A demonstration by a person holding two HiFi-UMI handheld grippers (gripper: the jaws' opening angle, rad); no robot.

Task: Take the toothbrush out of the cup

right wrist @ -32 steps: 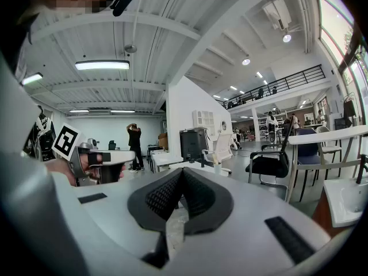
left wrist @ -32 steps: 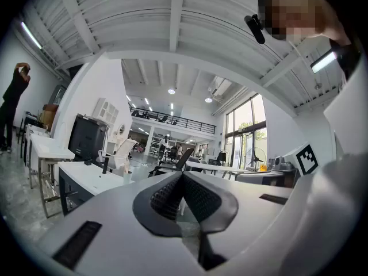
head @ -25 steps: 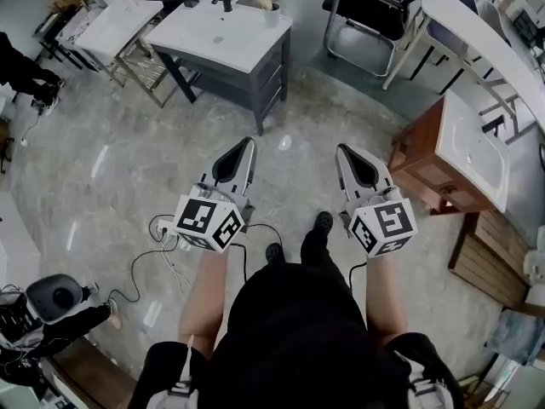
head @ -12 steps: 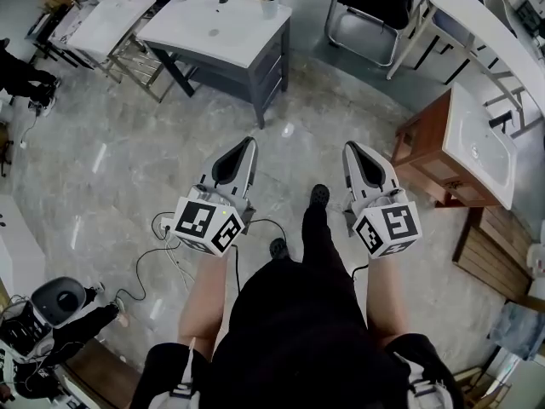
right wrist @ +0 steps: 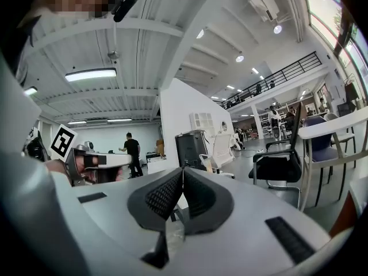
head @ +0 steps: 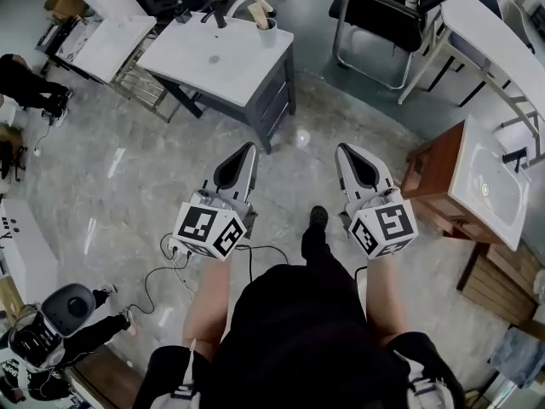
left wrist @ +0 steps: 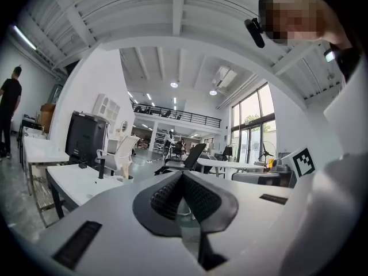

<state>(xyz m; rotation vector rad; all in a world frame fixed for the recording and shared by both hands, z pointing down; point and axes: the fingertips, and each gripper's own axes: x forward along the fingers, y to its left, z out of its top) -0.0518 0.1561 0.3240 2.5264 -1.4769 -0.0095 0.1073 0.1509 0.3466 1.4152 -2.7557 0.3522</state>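
Observation:
A pale cup (head: 269, 33) with a toothbrush (head: 261, 19) standing in it sits at the far right corner of a white sink counter (head: 213, 54), beside a black faucet (head: 221, 14). My left gripper (head: 248, 147) and right gripper (head: 342, 150) are held side by side over the floor, well short of the counter, both shut and empty. In the left gripper view the jaws (left wrist: 183, 174) meet, and the cup (left wrist: 127, 178) shows small at the left behind them. In the right gripper view the right gripper (right wrist: 183, 170) also has its jaws together.
A black chair (head: 375, 11) and a long white table (head: 490, 32) stand at the back right. A wooden cabinet with a basin (head: 464, 181) is to the right. Cables (head: 170, 254) lie on the floor at the left. A person (head: 25, 79) stands at the far left.
The sink counter with the cup has come nearer and lower in the head view as I walk toward it. Both grippers stay shut, side by side.

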